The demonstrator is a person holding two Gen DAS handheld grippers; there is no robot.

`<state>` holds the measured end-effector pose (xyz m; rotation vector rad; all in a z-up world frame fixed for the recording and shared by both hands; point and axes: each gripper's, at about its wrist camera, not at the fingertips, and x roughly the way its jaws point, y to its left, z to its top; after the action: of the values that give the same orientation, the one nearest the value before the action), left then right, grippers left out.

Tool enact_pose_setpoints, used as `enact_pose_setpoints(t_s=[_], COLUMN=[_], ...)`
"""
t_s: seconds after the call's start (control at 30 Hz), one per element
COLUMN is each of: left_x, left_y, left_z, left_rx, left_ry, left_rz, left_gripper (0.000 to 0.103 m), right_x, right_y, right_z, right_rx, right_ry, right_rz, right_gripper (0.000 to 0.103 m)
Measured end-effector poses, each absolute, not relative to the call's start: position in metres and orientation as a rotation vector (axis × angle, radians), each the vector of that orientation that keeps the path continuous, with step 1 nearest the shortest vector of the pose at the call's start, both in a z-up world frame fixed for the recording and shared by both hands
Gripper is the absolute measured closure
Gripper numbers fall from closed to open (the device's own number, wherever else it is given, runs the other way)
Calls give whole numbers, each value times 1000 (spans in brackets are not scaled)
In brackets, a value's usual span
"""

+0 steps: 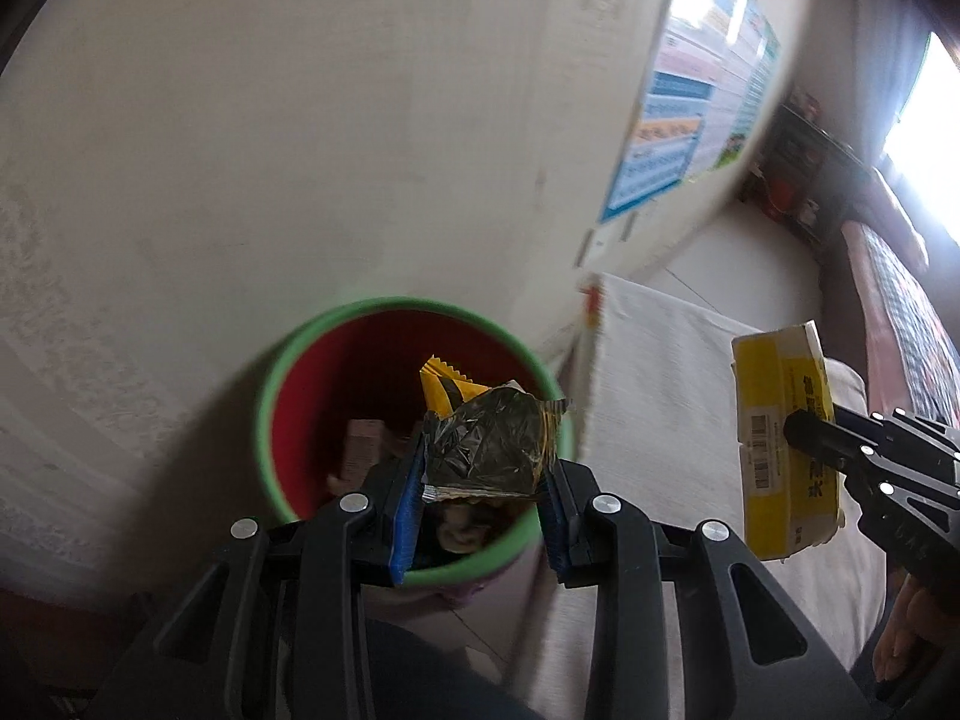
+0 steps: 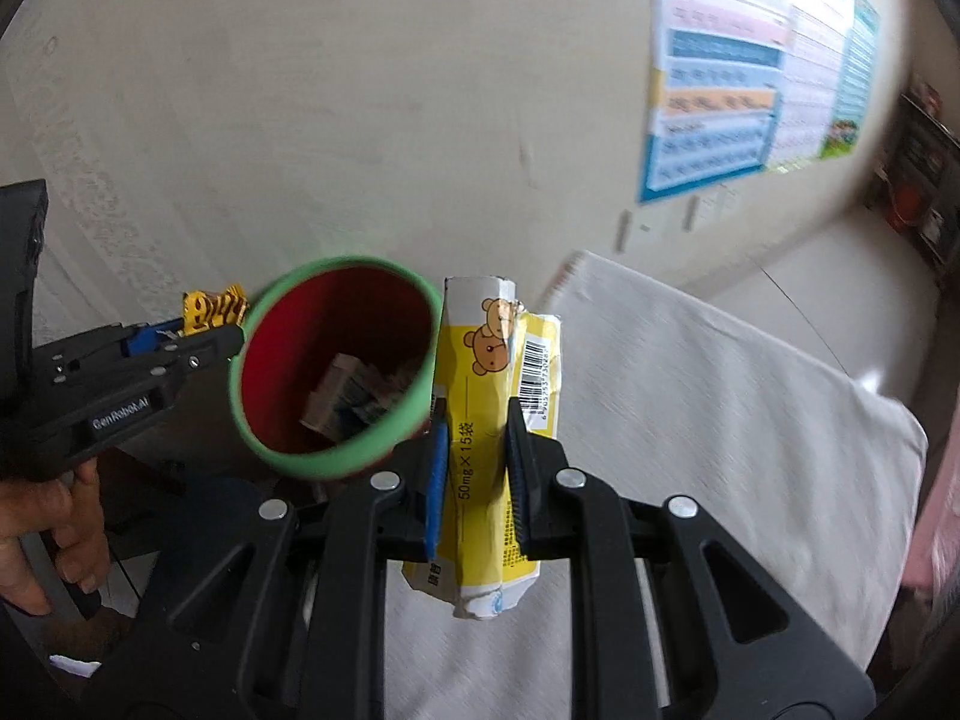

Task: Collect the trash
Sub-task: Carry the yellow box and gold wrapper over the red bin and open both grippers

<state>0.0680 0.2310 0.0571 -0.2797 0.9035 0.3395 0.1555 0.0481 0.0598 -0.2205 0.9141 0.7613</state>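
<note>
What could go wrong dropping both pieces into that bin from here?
1. The yellow carton, crushed in the right gripper, hangs beside the bin's green rim, not over the opening; released now, it likely lands on the white cloth.
2. The foil wrapper in the left gripper is light and could drift past the rim.
3. Both grippers near one small opening could collide.

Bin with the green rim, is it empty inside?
No, the bin already holds trash: a crumpled box lies at its red bottom.
</note>
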Motion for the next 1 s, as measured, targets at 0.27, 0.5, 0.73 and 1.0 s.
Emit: enact_pose_setpoints(t_s=[0.27, 0.5, 0.73, 1.0], left_x=[65, 69, 77, 80], left_y=[277, 313, 333, 338], left_z=[48, 35, 21, 9], left_rx=[-314, -413, -467, -487], left_ry=[913, 902, 897, 897], left_rz=[385, 367, 339, 329], left_gripper=[72, 70, 66, 35], right_x=[162, 170, 177, 177], right_y=[113, 155, 186, 200], right_z=[55, 45, 30, 17], right_rx=[-248, -262, -294, -330], right_ry=[913, 915, 946, 966], right_rz=[855, 916, 929, 905], right_gripper=[85, 85, 85, 53])
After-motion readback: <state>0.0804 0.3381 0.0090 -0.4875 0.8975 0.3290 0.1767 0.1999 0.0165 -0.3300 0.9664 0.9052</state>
